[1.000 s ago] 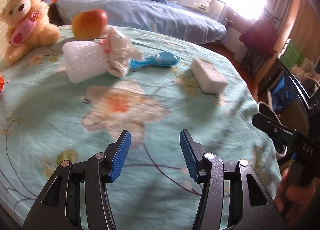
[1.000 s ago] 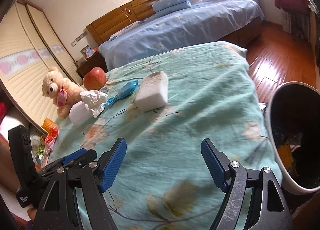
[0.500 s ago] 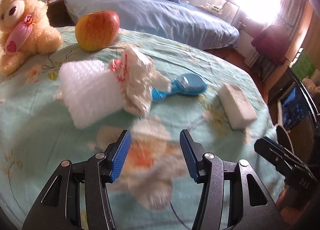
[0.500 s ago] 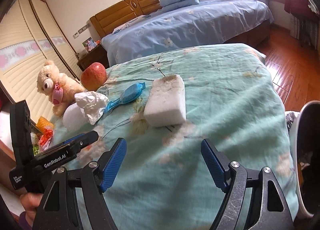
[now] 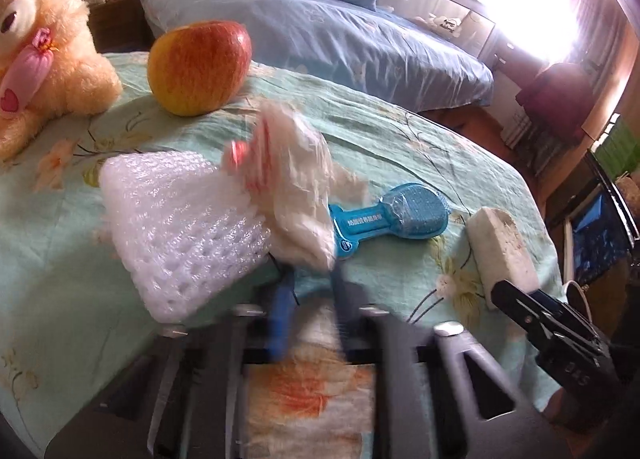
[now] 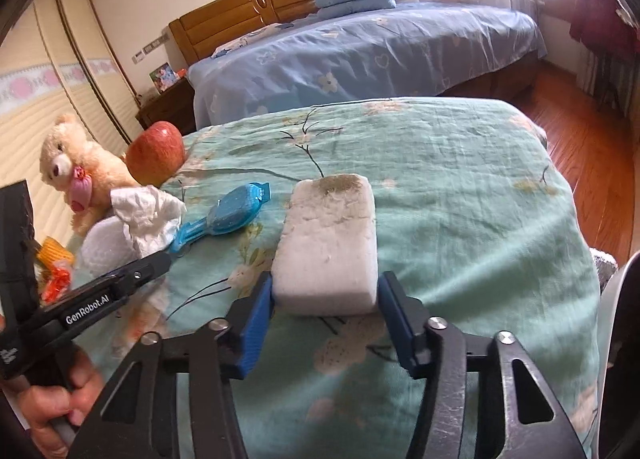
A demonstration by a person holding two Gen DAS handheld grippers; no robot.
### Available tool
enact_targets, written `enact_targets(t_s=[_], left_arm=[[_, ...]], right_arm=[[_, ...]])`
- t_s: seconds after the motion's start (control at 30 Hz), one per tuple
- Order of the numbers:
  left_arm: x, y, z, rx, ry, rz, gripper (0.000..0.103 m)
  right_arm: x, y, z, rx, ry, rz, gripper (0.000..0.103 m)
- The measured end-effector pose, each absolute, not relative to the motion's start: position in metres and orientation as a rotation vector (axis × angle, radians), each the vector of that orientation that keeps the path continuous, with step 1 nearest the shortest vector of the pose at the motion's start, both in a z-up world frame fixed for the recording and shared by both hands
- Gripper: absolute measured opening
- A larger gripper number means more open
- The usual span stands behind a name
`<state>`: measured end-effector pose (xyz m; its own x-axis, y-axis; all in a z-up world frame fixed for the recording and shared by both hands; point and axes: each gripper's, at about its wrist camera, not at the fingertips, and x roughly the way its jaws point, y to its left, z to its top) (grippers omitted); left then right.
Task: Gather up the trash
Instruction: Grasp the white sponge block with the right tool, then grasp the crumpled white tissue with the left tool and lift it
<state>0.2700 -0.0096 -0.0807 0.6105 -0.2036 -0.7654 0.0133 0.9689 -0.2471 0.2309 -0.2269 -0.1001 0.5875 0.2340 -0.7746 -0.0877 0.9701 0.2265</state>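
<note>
A: Where is my right gripper (image 6: 325, 313)?
B: Its jaws are closing on the white foam block (image 6: 328, 243), pads flanking its near end, mid-bed toward the right edge of the green bedspread (image 6: 460, 163).
A: And my left gripper (image 5: 310, 287)?
B: Blurred, jaws together, at the lower edge of the crumpled tissue (image 5: 296, 179); whether they pinch it I cannot tell. Bubble wrap (image 5: 184, 219) lies touching it.
</note>
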Motion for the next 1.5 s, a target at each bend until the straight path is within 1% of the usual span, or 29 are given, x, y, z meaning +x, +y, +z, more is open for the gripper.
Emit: enact_targets(t_s=[0.17, 0.37, 0.6, 0.63, 0.7, 0.73, 0.77, 0.83, 0.9, 0.93, 0.97, 1.1, 1.13, 1.17, 1.33, 1.5], left_arm=[[0.266, -0.009, -0.077, -0.231, 0.888, -0.154, 0.000], [0.250, -0.005, -0.074, -0.237, 0.874, -0.182, 0.001], [0.236, 0.016, -0.073, -0.277, 0.878, -0.160, 0.002], [0.234, 0.019, -0.072, -0.276, 0.876, -0.153, 0.003], [0.232, 0.022, -0.073, -0.286, 0.877, -0.148, 0.010], [0.232, 0.022, -0.073, -0.294, 0.880, -0.149, 0.015], [0.233, 0.021, -0.073, -0.298, 0.882, -0.151, 0.018], [0.237, 0.017, -0.071, -0.308, 0.882, -0.162, 0.020], [0.244, 0.009, -0.068, -0.308, 0.873, -0.161, 0.027], [0.246, 0.006, -0.067, -0.306, 0.868, -0.150, 0.036], [0.249, 0.003, -0.066, -0.307, 0.860, -0.138, 0.040], [0.266, -0.003, -0.071, -0.307, 0.867, -0.077, 0.040], [0.269, -0.003, -0.073, -0.307, 0.872, -0.064, 0.035], [0.273, -0.001, -0.076, -0.311, 0.876, -0.054, 0.017], [0.272, 0.004, -0.075, -0.323, 0.858, -0.069, 0.014], [0.254, 0.001, -0.068, -0.302, 0.840, -0.108, 0.014]], right_arm=[[0.227, -0.227, -0.100, 0.166, 0.915, 0.185, 0.046], [0.217, -0.231, -0.097, 0.197, 0.906, 0.202, 0.046], [0.205, -0.234, -0.095, 0.238, 0.901, 0.222, 0.046], [0.204, -0.234, -0.095, 0.243, 0.902, 0.224, 0.046], [0.203, -0.232, -0.094, 0.242, 0.903, 0.226, 0.046], [0.204, -0.231, -0.094, 0.239, 0.903, 0.228, 0.046], [0.203, -0.229, -0.095, 0.233, 0.905, 0.230, 0.046], [0.203, -0.228, -0.095, 0.232, 0.905, 0.231, 0.046], [0.203, -0.229, -0.095, 0.239, 0.906, 0.231, 0.046], [0.203, -0.229, -0.095, 0.243, 0.906, 0.230, 0.046], [0.204, -0.230, -0.096, 0.248, 0.907, 0.230, 0.046], [0.204, -0.230, -0.097, 0.248, 0.912, 0.230, 0.046], [0.204, -0.230, -0.097, 0.248, 0.913, 0.231, 0.046], [0.204, -0.230, -0.097, 0.250, 0.914, 0.232, 0.046], [0.204, -0.231, -0.098, 0.256, 0.914, 0.236, 0.046], [0.202, -0.231, -0.096, 0.257, 0.902, 0.236, 0.046]])
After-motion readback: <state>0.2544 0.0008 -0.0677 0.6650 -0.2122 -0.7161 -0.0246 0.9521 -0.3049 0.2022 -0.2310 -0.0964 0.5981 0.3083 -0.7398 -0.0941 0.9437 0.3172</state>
